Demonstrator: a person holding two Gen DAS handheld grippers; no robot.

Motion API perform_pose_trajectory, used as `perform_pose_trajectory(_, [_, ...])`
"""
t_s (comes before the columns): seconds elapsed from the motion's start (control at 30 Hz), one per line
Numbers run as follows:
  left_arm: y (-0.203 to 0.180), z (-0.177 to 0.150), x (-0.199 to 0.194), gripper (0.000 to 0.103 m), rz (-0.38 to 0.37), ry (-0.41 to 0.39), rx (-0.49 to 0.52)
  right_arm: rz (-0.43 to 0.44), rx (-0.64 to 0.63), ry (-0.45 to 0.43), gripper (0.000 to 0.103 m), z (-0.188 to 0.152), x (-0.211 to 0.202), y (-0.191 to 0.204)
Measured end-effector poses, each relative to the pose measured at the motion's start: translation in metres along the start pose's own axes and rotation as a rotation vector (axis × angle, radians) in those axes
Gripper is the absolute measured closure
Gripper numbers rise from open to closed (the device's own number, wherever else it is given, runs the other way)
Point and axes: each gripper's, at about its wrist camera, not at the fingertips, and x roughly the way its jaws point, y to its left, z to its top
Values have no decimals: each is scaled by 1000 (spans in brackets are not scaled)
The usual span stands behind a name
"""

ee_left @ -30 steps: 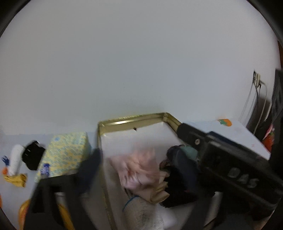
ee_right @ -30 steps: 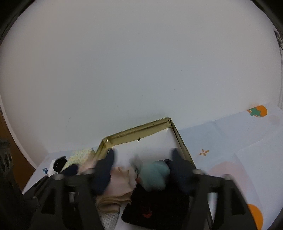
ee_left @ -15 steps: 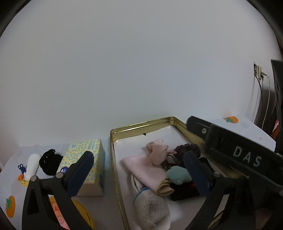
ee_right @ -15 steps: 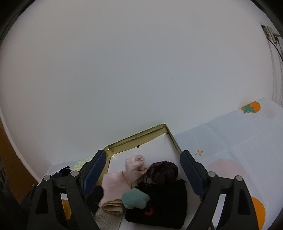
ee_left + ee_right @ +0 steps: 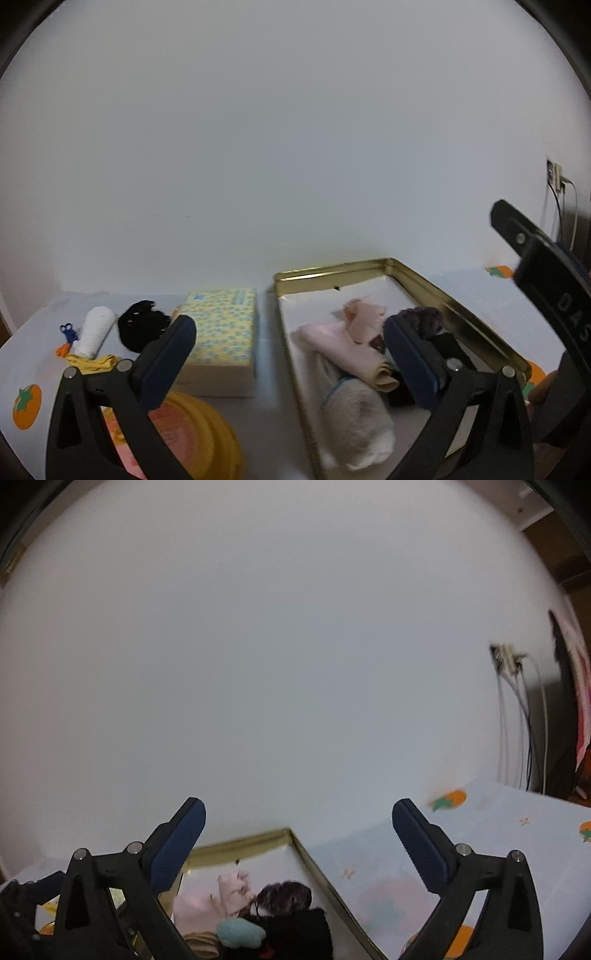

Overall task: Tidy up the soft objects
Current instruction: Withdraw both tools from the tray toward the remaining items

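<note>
A gold metal tin (image 5: 461, 295) (image 5: 332, 890) on the table holds soft things: a pink cloth (image 5: 332, 343) (image 5: 195, 904), a pale pink bundle (image 5: 364, 314), a dark purple scrunchie (image 5: 424, 319) (image 5: 284, 893), a black cloth (image 5: 303, 930), a teal plush piece (image 5: 240, 934) and a grey-white sock (image 5: 354, 417). My left gripper (image 5: 290, 365) is open and empty, above the tin's left edge. My right gripper (image 5: 297, 843) is open and empty, raised above the tin's far right corner. A white rolled sock (image 5: 94, 330), a black soft item (image 5: 142, 328) and a yellow cloth (image 5: 96, 363) lie outside at left.
A yellow patterned tissue box (image 5: 221, 332) stands left of the tin. A yellow bowl (image 5: 195, 435) sits near the front left. The tablecloth (image 5: 498, 834) has orange fruit prints. Cables (image 5: 517, 738) hang at a wall socket on the right. A white wall is behind.
Both grippers have opened, let go of the soft items in the tin, and drawn up and back. The left view has shifted left, the right view has tilted up.
</note>
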Motion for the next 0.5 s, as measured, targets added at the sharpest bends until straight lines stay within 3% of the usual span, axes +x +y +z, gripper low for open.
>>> perform_pose_trajectory(0.23, [9,-10,-9,0,43,-28,27,50,-37,72,0,-9,11,10])
perform_pose_trajectory(0.5, [12,-11,-17,0,25,-44,41,52,21,98,0,-16,0,8])
